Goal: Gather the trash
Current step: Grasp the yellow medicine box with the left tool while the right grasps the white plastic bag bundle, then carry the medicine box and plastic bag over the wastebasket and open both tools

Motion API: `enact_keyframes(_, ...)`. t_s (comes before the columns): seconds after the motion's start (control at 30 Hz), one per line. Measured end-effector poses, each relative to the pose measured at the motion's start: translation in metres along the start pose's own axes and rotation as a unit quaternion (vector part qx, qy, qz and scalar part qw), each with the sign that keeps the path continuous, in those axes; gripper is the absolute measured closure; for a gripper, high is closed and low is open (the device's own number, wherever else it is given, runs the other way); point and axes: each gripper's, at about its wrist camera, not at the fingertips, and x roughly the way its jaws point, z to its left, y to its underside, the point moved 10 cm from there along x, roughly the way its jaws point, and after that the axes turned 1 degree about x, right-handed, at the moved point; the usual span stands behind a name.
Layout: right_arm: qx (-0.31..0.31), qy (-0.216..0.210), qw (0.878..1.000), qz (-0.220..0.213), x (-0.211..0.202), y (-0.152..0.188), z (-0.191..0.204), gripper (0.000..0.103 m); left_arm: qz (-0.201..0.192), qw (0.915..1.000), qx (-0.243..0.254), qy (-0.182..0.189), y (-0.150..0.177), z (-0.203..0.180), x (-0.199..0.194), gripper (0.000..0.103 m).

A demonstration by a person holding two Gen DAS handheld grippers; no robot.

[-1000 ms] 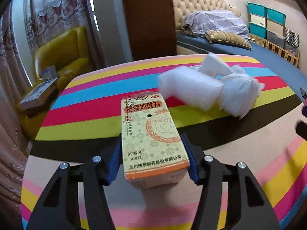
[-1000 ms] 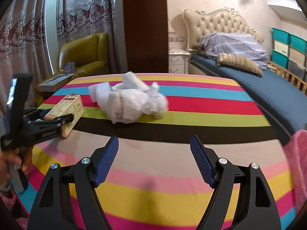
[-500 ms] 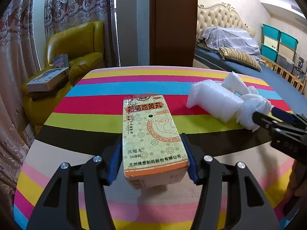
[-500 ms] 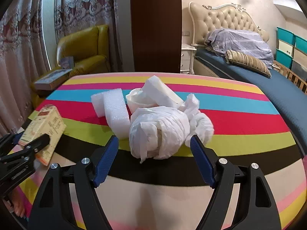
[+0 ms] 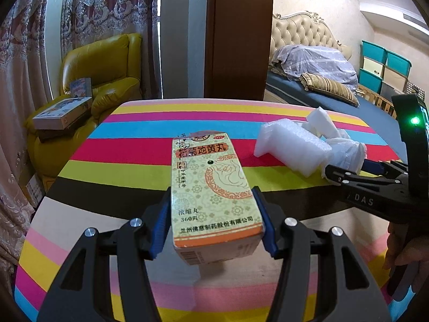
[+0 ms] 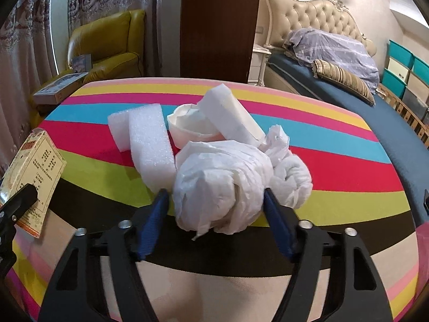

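A cream and orange medicine box (image 5: 214,187) is clamped between the blue pads of my left gripper (image 5: 211,197), held just above the striped table (image 5: 120,166). The box (image 6: 32,177) also shows at the left of the right wrist view. A crumpled white paper wad (image 6: 219,182) lies between the fingers of my right gripper (image 6: 215,196). Its jaws are closing around the wad; the right pad touches it and a thin gap shows at the left pad. From the left wrist view, the right gripper (image 5: 346,171) reaches the wad (image 5: 346,150) from the right.
Behind the wad lie a white foam block (image 6: 150,145), a white bowl (image 6: 187,126) and another foam piece (image 6: 230,115). A yellow armchair (image 5: 102,80) with boxes stands beyond the table's far left, a bed (image 6: 335,75) to the far right. A hand (image 5: 407,255) holds the right gripper.
The right gripper moved forward to the paper wad and its jaws narrowed around it. The left gripper kept the box and swung slightly, so the foam pile now sits farther right.
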Motion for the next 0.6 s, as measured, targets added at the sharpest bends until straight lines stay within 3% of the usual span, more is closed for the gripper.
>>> enact_keyframes(0.2, 0.002, -0.007, 1.000, -0.017, -0.005, -0.003, -0.002, 0.062, -0.003, 0.9999, 0.010, -0.004, 0.001, -0.003, -0.003, 0.048)
enact_keyframes(0.43, 0.014, -0.025, 0.997, -0.067, -0.031, -0.005, -0.005, 0.065, -0.009, 0.9997, 0.023, -0.010, -0.002, -0.007, -0.005, 0.048)
enact_keyframes(0.6, 0.015, -0.031, 0.997, -0.075, -0.055, 0.014, -0.013, 0.065, -0.013, 0.9991, 0.038, -0.013, -0.002, -0.014, -0.005, 0.048)
